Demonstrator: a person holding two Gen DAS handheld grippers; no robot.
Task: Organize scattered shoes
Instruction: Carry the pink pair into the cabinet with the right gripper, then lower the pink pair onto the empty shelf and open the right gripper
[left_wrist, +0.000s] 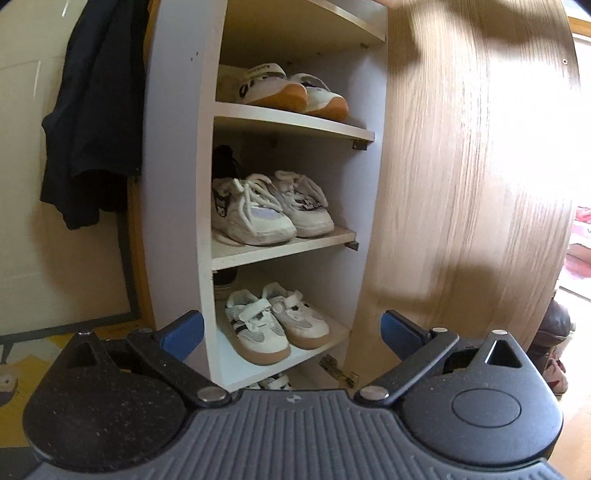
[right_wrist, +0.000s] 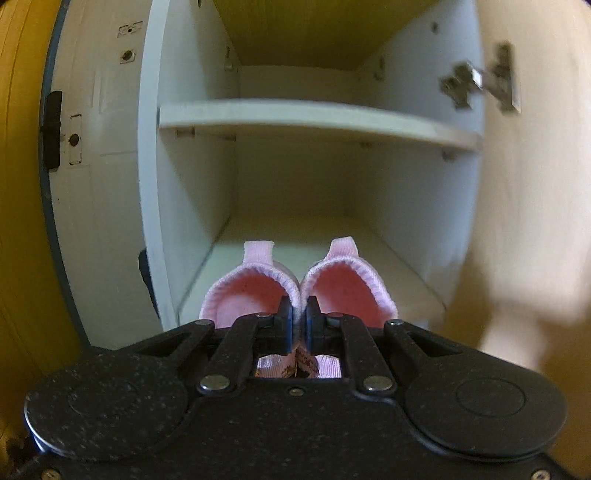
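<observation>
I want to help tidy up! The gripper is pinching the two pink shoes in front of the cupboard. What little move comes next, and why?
Probably ease the right gripper forward so the pink shoes come over the bare shelf ahead. Its jaws are shut on the shoes' inner collars, toes already pointing into the cupboard, and nothing lies on that shelf. The left gripper is open and holds nothing.

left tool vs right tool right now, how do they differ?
Left tool: jaws spread wide, nothing between them, facing cabinet shelves that carry pairs of white sneakers. Right tool: jaws shut on the touching inner collars of a pair of pink shoes, facing a bare shelf. Shared: black linkage bodies, blue pads, both pointed into an open shoe cabinet.
</observation>
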